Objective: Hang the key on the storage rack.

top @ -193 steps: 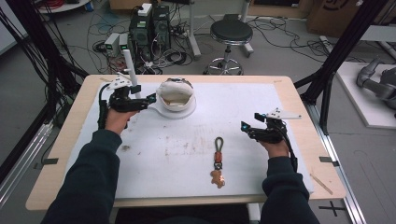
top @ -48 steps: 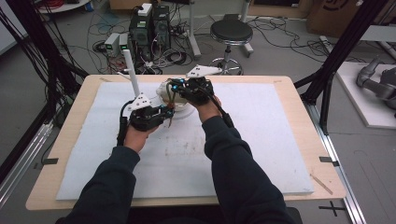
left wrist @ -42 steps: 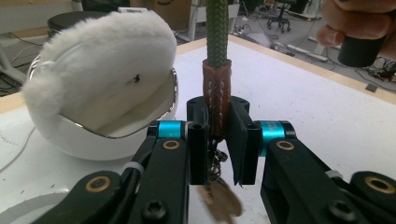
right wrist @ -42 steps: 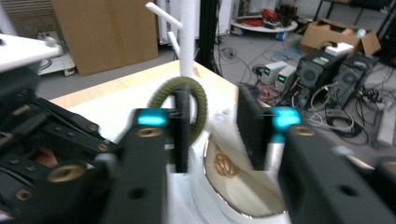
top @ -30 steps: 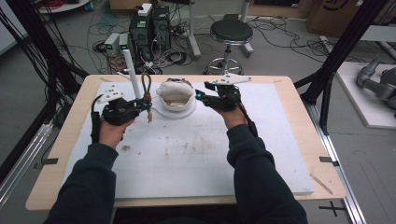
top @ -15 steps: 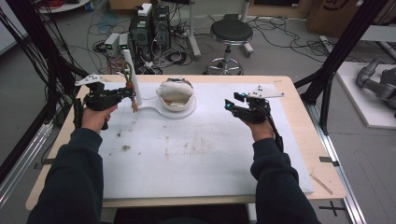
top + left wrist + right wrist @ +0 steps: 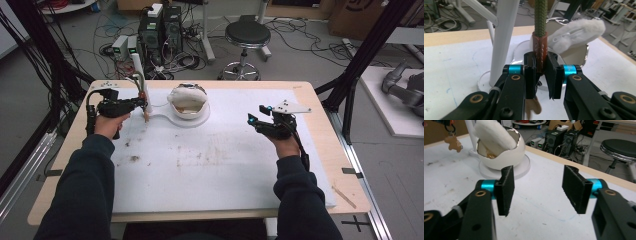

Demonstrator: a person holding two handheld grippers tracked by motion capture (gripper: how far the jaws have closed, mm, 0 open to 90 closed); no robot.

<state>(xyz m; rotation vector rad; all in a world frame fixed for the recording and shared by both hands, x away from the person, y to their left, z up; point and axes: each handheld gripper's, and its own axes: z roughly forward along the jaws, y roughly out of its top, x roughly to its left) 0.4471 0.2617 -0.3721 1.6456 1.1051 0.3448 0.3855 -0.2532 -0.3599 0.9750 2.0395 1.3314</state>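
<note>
White table [image 7: 210, 165]: egg-shaped bowl [image 7: 188, 102] holds fluffy pad [image 7: 492, 133]; left hand-held gripper [image 7: 541, 72] pinches keychain [image 7: 540, 50], right [image 7: 537, 186] wide open

Left gripper [image 7: 541, 75] is clamping its two black jaws on the brown leather sleeve [image 7: 539, 53] of a keychain, with a green braided cord [image 7: 541, 17] rising straight up out of the sleeve. A tan tag [image 7: 533, 108] is hanging below the jaws. A white post [image 7: 504, 37] is standing just left of the cord. Behind, a white egg-shaped bowl [image 7: 576, 53] is holding fluffy white padding [image 7: 577, 31], all sitting on the white mat [image 7: 454, 65].
</note>
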